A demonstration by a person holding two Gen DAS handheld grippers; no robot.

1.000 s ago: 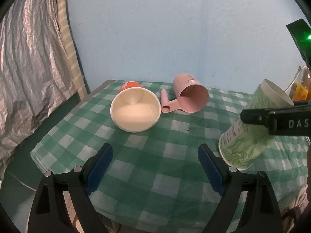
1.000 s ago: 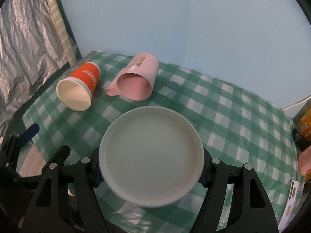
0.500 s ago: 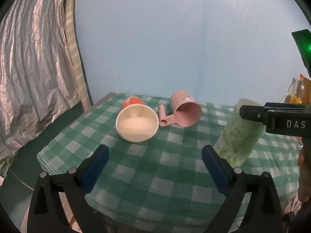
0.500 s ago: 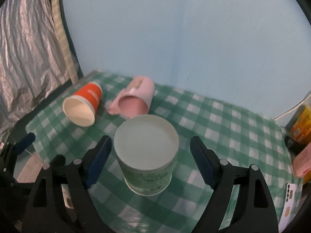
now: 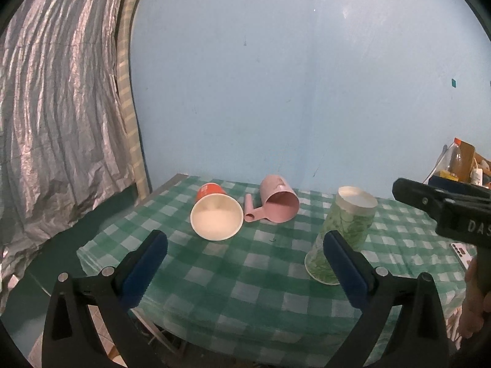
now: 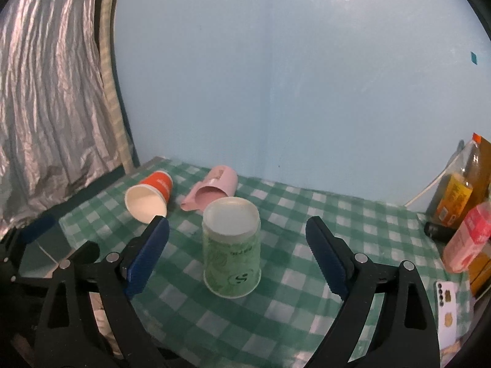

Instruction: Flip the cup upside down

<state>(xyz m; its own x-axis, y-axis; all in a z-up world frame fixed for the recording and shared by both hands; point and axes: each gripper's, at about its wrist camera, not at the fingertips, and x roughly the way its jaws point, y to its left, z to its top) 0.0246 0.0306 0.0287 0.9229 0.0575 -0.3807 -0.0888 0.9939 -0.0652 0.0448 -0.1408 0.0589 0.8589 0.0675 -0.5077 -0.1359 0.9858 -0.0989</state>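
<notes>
I'm in what looks like a plain room at home, set up for a makeshift tabletop job. A small table (image 6: 353, 214) wears a green-and-white checked cloth, pushed into the corner of pale blue painted walls (image 6: 307, 76). Crinkled silver foil sheeting (image 5: 52, 107) hangs on my left like a curtain. Drink bottles (image 6: 457, 193), a pink carton (image 6: 468, 239) and a phone (image 6: 446, 306) crowd the table's right edge.

On the bench (image 6: 307, 245), the paper cup (image 6: 231, 248) stands mouth-down nearest the front; behind it to the left lie a second cup (image 6: 150, 197) and, right of that, a handled mug (image 6: 214, 188), both on their sides
</notes>
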